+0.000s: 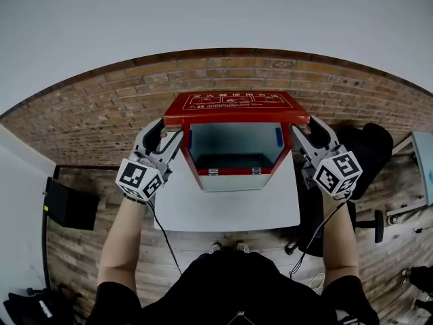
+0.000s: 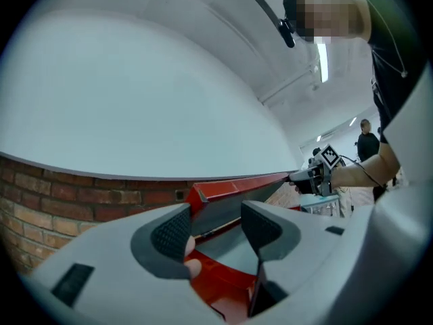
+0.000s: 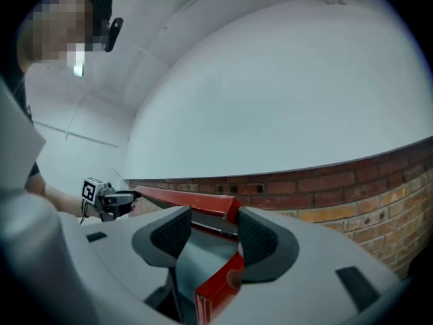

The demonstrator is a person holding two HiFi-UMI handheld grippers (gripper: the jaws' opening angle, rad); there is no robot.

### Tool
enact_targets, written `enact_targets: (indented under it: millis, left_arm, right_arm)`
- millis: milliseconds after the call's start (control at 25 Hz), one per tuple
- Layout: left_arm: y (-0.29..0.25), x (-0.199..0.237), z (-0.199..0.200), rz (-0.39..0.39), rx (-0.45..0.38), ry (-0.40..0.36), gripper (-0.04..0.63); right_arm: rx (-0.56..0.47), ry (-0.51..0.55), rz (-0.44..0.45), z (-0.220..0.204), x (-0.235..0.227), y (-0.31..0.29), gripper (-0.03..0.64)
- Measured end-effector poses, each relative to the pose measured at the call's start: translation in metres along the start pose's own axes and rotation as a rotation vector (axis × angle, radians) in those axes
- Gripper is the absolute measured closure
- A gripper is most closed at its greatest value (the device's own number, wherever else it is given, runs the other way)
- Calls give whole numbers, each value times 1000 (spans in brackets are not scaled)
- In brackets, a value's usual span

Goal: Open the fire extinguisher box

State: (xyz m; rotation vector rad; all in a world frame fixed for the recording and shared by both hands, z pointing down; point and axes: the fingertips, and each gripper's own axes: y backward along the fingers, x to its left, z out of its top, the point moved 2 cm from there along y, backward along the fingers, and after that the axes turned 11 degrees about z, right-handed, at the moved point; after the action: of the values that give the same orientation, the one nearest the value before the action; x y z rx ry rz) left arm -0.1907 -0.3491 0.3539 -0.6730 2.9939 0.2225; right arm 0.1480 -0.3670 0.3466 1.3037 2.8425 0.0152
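The red fire extinguisher box [image 1: 233, 179] stands on a white table [image 1: 230, 212], with its lid [image 1: 233, 105] raised above the grey inside. My left gripper [image 1: 169, 135] is at the lid's left end and my right gripper [image 1: 302, 131] at its right end. In the left gripper view the lid's red corner [image 2: 230, 189] fills the gap between the jaws of the left gripper [image 2: 216, 225], against the pads. In the right gripper view the lid's other corner [image 3: 196, 202] sits the same way in the right gripper [image 3: 213, 229]. Each gripper view shows the other gripper at the lid's far end.
A brick wall [image 1: 101, 107] runs behind the table. A black office chair [image 1: 369, 147] stands at the right and a dark box [image 1: 67, 205] lies on the wood floor at the left. A person [image 2: 367, 141] stands far off in the left gripper view.
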Motion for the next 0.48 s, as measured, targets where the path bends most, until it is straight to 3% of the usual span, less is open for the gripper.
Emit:
enact_targets:
  millis: [280,400,480]
  left_arm:
    - [-24,13,21,27,-42,-58,341]
    - [-33,20,27,48,-52,-59,365]
    - [-39,25,31,64,-57,-54,376]
  right_arm:
    - [-5,104,-30,24,-20,-15,400]
    - [-8,118,-93,33,-35,-20,493]
    - [-9,122,-118,39,-43,-24,521]
